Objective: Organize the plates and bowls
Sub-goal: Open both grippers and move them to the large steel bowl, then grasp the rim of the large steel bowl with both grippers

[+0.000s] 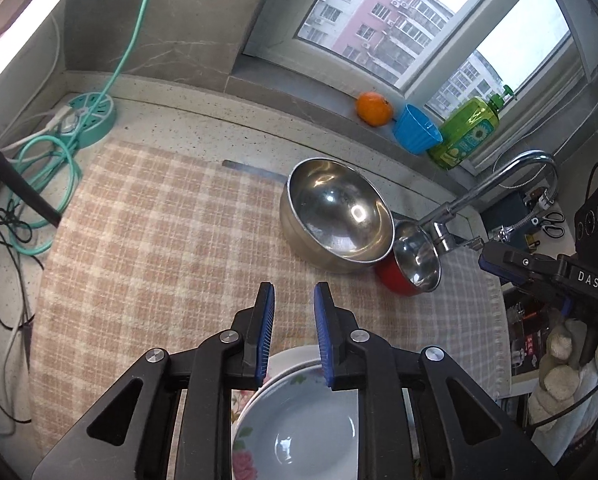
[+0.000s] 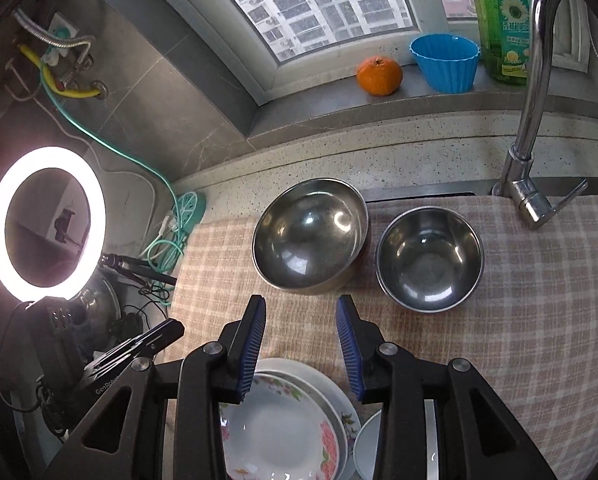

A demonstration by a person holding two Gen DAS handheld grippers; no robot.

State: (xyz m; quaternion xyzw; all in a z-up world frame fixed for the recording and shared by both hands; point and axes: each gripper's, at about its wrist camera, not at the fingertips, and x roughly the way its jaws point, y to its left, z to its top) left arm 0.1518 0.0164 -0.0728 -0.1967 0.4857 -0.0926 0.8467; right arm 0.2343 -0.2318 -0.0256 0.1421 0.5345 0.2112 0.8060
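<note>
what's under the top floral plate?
Under the floral plate, at least two more plate rims show, stacked on the checked cloth. The tongs' frames cover much of the stack, so its full count cannot be told.

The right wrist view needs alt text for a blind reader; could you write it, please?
An open, empty right claw hangs over stacked floral plates on a checked cloth. Beyond stand two steel bowls, the large one left of the smaller.

The left gripper (image 1: 294,292) points steeply downward, its blue-padded fingers (image 1: 265,332) parted by a narrow gap with nothing between them. The right gripper (image 2: 301,306) tilts down likewise, jaws spread somewhat wider and also empty. In the left wrist view the right gripper shows at three o'clock.
</note>
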